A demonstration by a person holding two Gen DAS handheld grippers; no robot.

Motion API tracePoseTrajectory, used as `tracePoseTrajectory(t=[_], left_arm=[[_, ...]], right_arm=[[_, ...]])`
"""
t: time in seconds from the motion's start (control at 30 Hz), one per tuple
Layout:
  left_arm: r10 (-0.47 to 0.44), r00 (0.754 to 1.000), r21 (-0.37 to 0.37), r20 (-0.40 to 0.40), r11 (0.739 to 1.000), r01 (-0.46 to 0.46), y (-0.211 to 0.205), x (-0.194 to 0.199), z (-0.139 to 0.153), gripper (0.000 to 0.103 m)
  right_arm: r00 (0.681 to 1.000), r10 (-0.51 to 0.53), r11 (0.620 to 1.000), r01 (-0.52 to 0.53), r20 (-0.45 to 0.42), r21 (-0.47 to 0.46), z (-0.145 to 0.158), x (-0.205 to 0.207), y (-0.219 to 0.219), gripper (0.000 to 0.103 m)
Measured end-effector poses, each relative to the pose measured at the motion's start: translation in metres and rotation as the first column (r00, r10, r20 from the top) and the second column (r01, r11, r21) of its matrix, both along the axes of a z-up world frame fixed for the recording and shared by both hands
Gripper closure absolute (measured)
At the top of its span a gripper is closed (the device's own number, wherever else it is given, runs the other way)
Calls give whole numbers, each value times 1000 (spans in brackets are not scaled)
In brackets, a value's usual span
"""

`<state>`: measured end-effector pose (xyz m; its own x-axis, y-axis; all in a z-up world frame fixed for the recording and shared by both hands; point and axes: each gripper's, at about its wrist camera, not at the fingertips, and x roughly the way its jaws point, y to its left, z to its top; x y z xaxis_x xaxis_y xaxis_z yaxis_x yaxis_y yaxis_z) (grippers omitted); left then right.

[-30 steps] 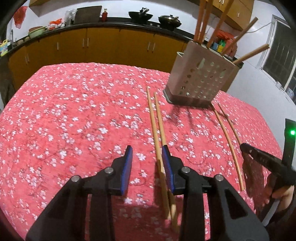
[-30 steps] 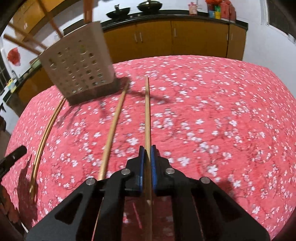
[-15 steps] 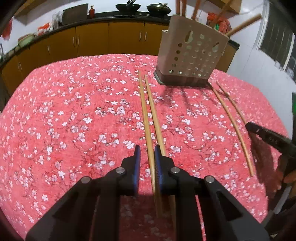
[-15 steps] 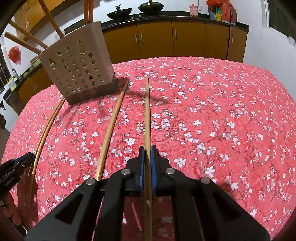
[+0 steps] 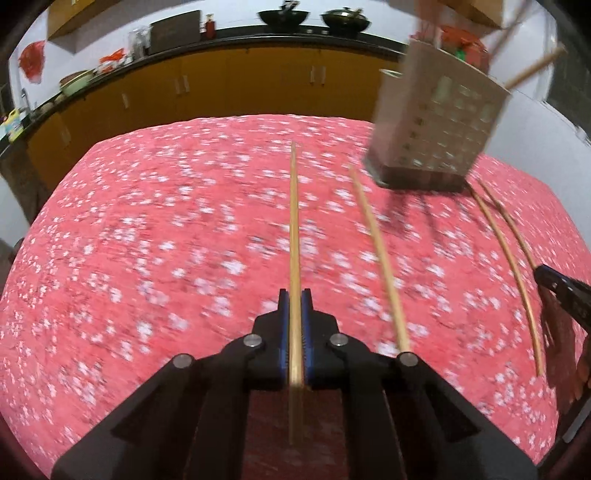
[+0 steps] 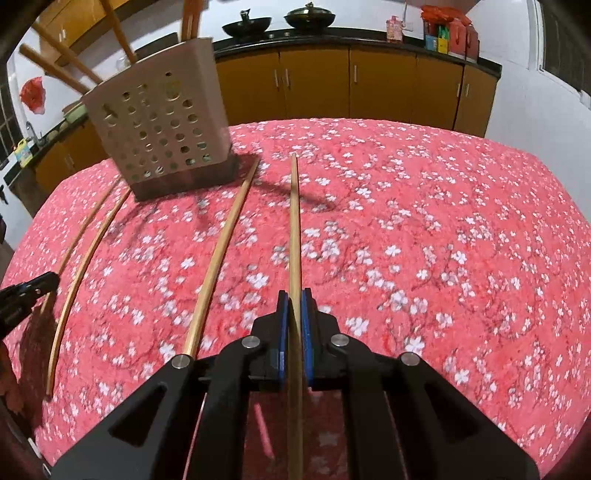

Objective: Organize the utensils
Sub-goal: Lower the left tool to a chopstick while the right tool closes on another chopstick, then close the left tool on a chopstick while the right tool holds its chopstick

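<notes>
My left gripper is shut on a long wooden chopstick that points away over the red flowered tablecloth. Its twin chopstick lies just to the right. The beige perforated utensil holder stands at the far right with several chopsticks sticking out of it. My right gripper is shut on another chopstick, and a loose chopstick lies to its left. The holder stands at the far left in that view. The left gripper's tip shows at the left edge, by two thin chopsticks.
Orange kitchen cabinets under a dark counter with two woks run behind the table. The cloth drops off at the far edge. A white wall stands to the right. The right gripper's tip reaches in at the right edge.
The left gripper has shifted onto the left chopstick of its pair and closed on it, and the holder has swung further right in its view. The right gripper still holds its chopstick.
</notes>
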<state>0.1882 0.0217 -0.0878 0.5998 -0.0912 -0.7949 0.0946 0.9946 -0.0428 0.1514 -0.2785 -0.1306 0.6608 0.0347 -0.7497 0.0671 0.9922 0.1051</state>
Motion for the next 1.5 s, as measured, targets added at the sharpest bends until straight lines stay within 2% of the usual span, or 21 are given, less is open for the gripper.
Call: tracePoseTrajectory(t=[0.27, 0.6, 1.23, 1.5], left_arm=[[45, 999, -41, 11, 998, -44, 17, 8, -1, 94], [52, 999, -89, 8, 995, -51, 25, 6, -1, 94], [54, 998, -92, 8, 994, -54, 26, 4, -1, 94], [36, 999, -88, 7, 996, -35, 20, -10, 0, 94]], right_arm=[[999, -49, 998, 49, 2, 29, -1, 23, -16, 95], [999, -51, 998, 51, 2, 29, -1, 24, -17, 95], [999, -50, 998, 50, 1, 29, -1, 25, -18, 94], [999, -34, 999, 34, 2, 15, 0, 4, -13, 94]])
